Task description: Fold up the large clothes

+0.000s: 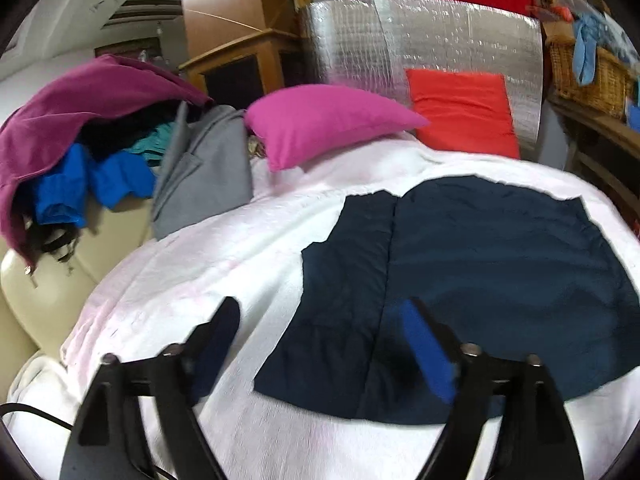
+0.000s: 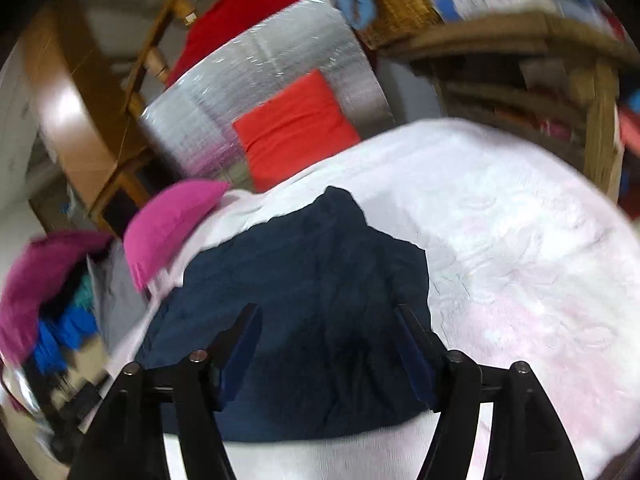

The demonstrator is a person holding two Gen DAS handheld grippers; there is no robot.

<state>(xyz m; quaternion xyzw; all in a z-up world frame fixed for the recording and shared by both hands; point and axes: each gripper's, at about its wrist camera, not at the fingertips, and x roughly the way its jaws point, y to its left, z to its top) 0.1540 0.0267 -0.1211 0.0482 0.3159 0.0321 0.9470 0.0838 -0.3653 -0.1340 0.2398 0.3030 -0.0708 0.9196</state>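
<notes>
A dark navy garment [image 1: 460, 280] lies folded flat on a white blanket [image 1: 208, 288]; a fold line runs down its left part. My left gripper [image 1: 320, 312] hovers over its near left edge, jaws wide open and nothing between them. In the right wrist view the same navy garment [image 2: 320, 300] lies spread below my right gripper [image 2: 326, 314], whose jaws stand open above the cloth without pinching it.
A pile of clothes [image 1: 80, 152] in magenta, blue and grey sits at the left on a cream seat. A pink pillow [image 1: 324, 120] and an orange cushion [image 1: 460, 112] lie at the far edge before a silver foil panel [image 1: 400, 40]. Wicker basket [image 1: 588, 72] on wooden shelves at the right.
</notes>
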